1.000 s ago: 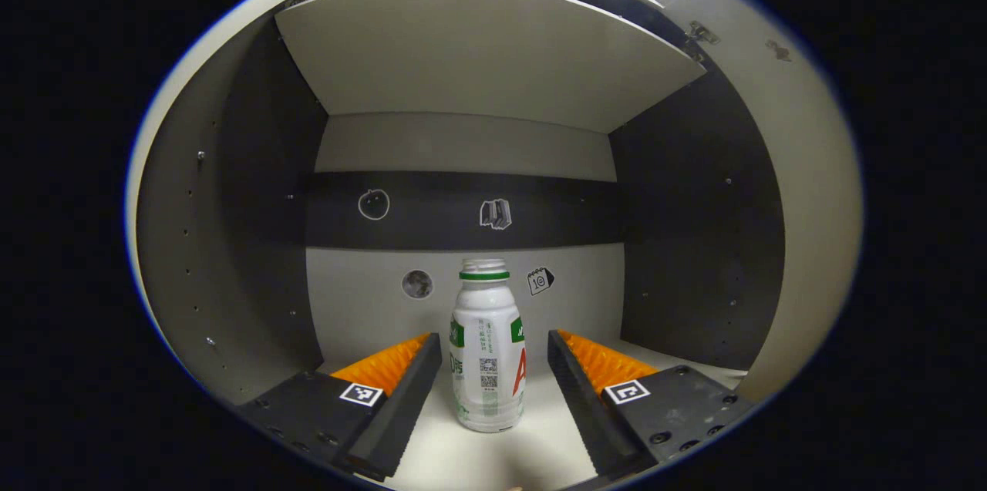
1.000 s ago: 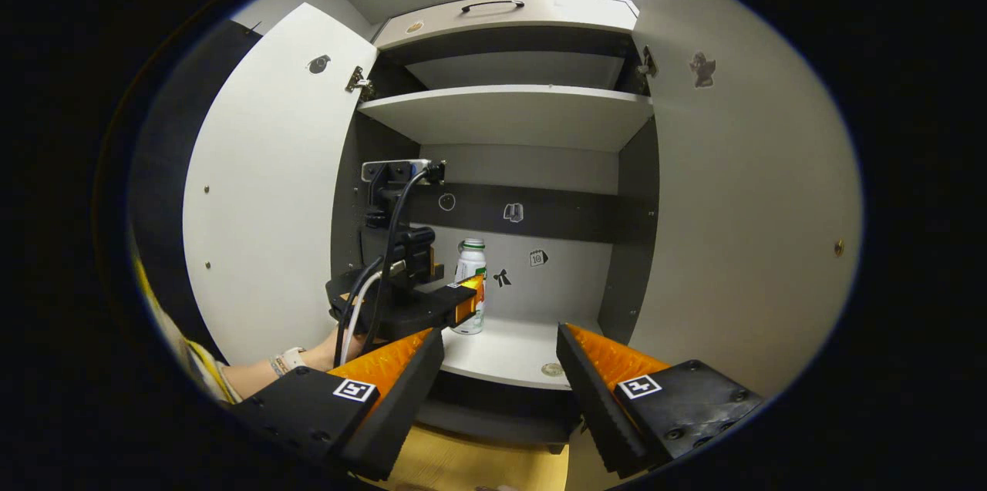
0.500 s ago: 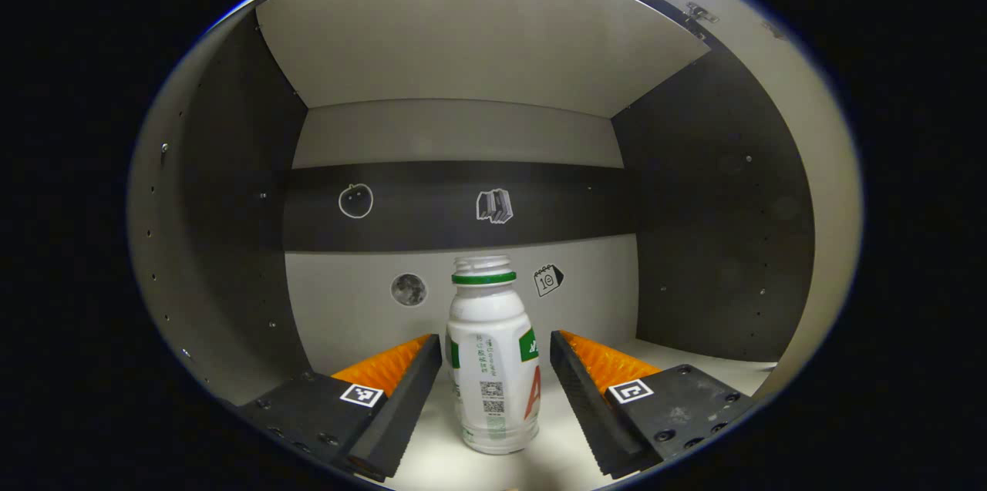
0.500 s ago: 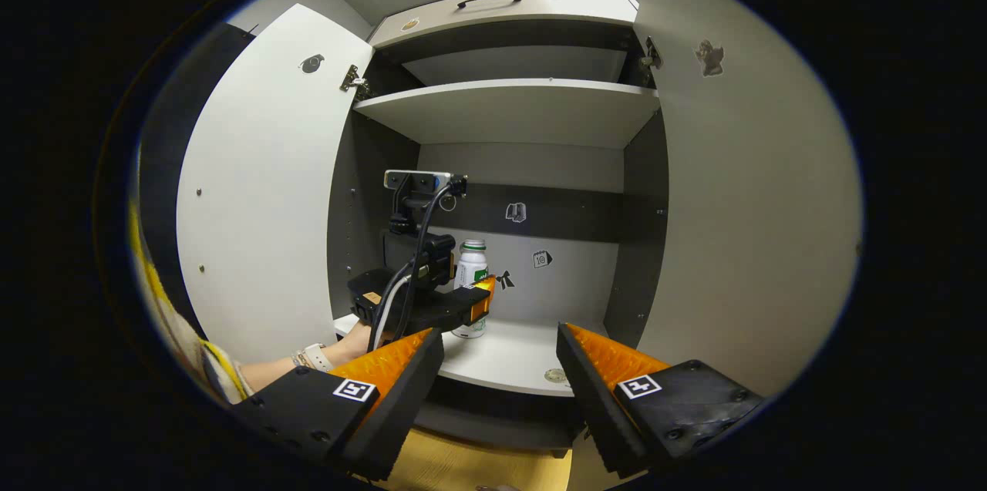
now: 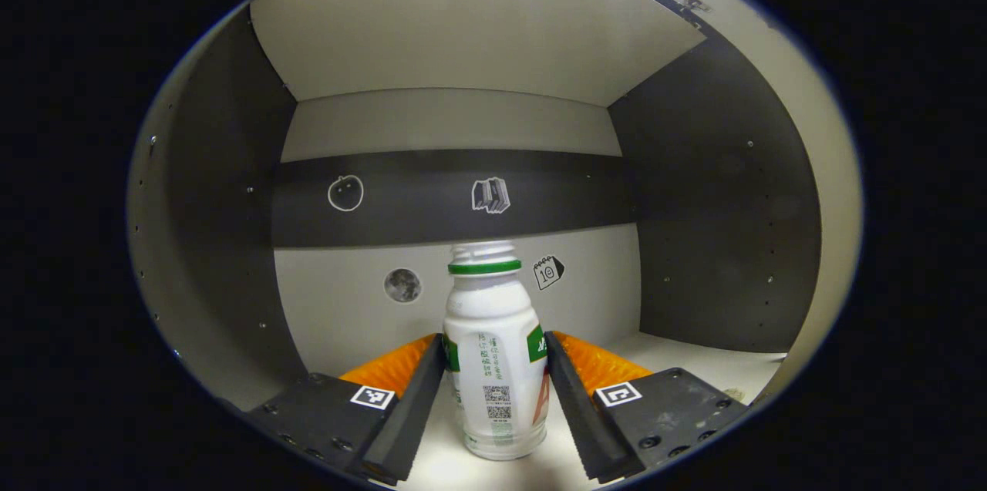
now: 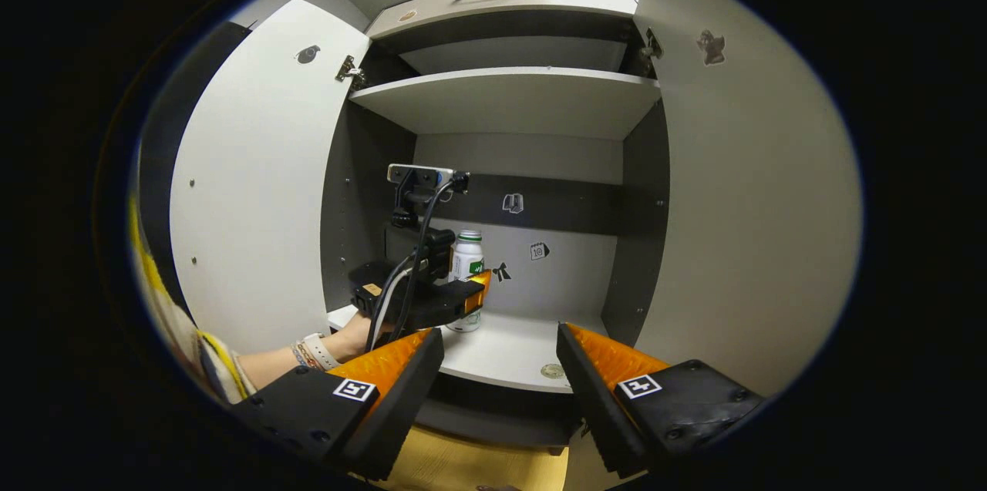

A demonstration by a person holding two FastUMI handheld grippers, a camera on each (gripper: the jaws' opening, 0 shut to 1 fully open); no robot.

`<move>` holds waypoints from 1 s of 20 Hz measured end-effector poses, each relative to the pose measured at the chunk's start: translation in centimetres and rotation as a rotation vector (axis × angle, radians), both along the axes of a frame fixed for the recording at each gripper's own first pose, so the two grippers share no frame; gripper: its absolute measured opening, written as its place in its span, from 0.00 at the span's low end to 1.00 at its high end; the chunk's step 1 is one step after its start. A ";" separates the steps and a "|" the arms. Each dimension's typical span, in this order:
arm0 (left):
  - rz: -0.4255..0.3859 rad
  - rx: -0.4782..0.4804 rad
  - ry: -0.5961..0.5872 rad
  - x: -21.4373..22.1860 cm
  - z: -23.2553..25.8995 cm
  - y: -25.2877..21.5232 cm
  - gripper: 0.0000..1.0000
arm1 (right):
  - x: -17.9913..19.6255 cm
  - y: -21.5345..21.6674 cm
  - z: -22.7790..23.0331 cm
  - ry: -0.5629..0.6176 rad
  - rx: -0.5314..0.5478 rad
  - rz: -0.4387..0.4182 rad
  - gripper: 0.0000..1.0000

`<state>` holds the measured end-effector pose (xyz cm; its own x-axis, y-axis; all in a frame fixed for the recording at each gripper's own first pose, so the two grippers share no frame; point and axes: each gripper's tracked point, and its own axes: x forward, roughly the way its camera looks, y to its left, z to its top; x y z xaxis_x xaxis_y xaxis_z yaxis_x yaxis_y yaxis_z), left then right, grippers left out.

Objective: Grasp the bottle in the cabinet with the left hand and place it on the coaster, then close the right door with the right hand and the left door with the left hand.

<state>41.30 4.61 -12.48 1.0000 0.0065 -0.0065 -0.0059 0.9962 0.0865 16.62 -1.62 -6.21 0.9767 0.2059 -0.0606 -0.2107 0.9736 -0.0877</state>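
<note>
- Cabinet: both doors swung wide.
- Right gripper: fingers apart, hanging before the shelf's front edge.
- Left gripper: fingers touching both sides of the bottle.
- Bottle: upright mid-shelf, toward the left.

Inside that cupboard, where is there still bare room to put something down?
The lower white shelf is bare right of the white plastic bottle, up to the dark right wall. The upper shelf looks bare. It is crowded on the left, where the left claw brackets the bottle.
</note>
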 end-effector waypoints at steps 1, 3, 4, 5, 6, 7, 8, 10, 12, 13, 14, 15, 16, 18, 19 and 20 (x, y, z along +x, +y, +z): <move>0.007 -0.012 -0.010 -0.5 0.6 0.1 0.80 | -0.3 -0.1 0.1 -0.005 -0.001 -0.001 0.98; 0.010 -0.032 -0.040 -2.3 2.2 0.1 0.80 | -0.7 0.1 0.3 -0.008 0.003 0.003 0.98; 0.007 -0.036 -0.049 -3.4 2.9 -0.1 0.80 | -0.9 0.2 0.4 -0.009 0.007 0.004 0.98; 0.004 -0.035 -0.056 -4.6 3.7 -0.3 0.80 | -1.3 0.2 0.4 -0.008 0.009 0.007 0.98; 0.001 -0.028 -0.060 -5.7 4.3 -0.5 0.80 | -1.7 0.3 0.5 -0.010 0.010 0.015 0.98; 0.002 -0.021 -0.068 -7.0 5.1 -0.7 0.81 | -2.0 0.4 0.5 -0.011 0.010 0.021 0.98; 0.003 -0.021 -0.077 -8.4 5.7 -0.9 0.79 | -2.4 0.5 0.5 -0.014 0.009 0.028 0.98; -0.001 -0.053 -0.092 -11.5 6.8 -1.8 0.80 | -3.5 0.8 0.5 -0.017 0.007 0.054 0.98; -0.002 -0.075 -0.101 -14.7 7.4 -2.3 0.80 | -4.5 1.1 0.7 -0.030 0.015 0.088 0.98; 0.009 -0.068 -0.103 -16.4 7.6 -2.4 0.80 | -5.0 1.2 0.8 -0.034 0.023 0.101 0.98; 0.026 -0.051 -0.103 -18.1 7.5 -2.4 0.79 | -5.5 1.1 0.8 -0.035 0.028 0.108 0.98; 0.039 -0.028 -0.104 -19.8 7.5 -2.5 0.79 | -6.0 1.1 0.8 -0.039 0.031 0.111 0.98; 0.048 -0.009 -0.103 -21.3 7.2 -2.7 0.79 | -6.4 0.9 0.7 -0.039 0.026 0.107 0.98; 0.037 -0.005 -0.084 -24.0 6.2 -4.0 0.80 | -7.5 0.6 0.3 -0.025 0.004 0.095 0.98; 0.020 -0.016 -0.074 -25.3 5.7 -4.7 0.79 | -8.2 0.5 0.5 -0.030 -0.003 0.089 0.98; 0.008 -0.025 -0.065 -26.6 5.2 -5.4 0.79 | -8.9 0.3 0.6 -0.038 -0.009 0.078 0.98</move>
<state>14.69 -0.75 -7.29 0.9982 0.0147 0.0581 -0.0182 0.9980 0.0609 7.76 -1.27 -5.57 0.9592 0.2815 -0.0262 -0.2827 0.9534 -0.1057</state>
